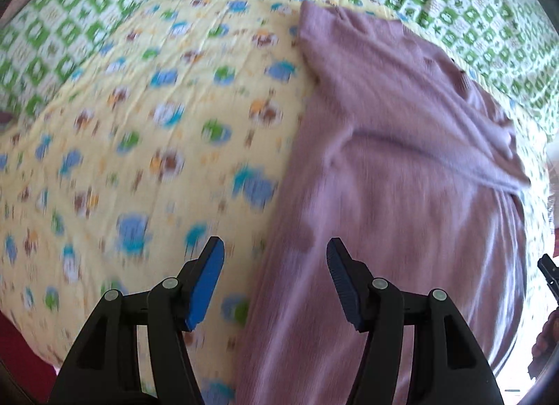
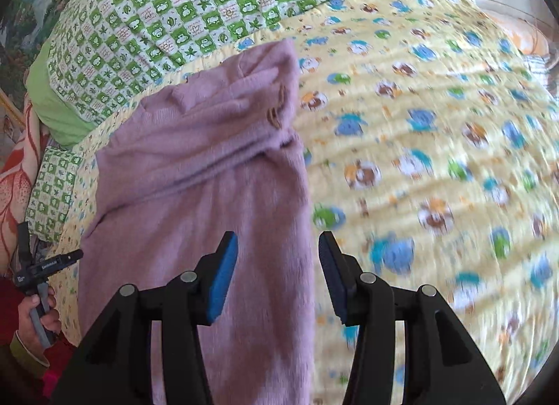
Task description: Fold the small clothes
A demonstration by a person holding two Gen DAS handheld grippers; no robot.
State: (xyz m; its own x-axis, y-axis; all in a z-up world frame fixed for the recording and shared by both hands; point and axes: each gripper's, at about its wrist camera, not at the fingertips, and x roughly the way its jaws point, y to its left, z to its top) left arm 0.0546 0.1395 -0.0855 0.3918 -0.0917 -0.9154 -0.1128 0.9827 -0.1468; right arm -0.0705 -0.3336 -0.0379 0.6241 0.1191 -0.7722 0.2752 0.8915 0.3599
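A small mauve knit garment (image 1: 394,167) lies on a yellow quilt with cartoon animals (image 1: 139,118). Its sides look folded inward into a long strip, and brown buttons show near its far end in the right wrist view (image 2: 195,174). My left gripper (image 1: 276,265) is open and empty, hovering over the garment's near left edge. My right gripper (image 2: 277,258) is open and empty, hovering over the garment's near right edge. Both views are blurred by motion.
A green-and-white checked blanket (image 2: 181,3) lies beyond the quilt (image 2: 436,146). A green pillow (image 2: 56,101) sits at the far left. The hand holding the left gripper's handle (image 2: 38,307) shows at the left edge.
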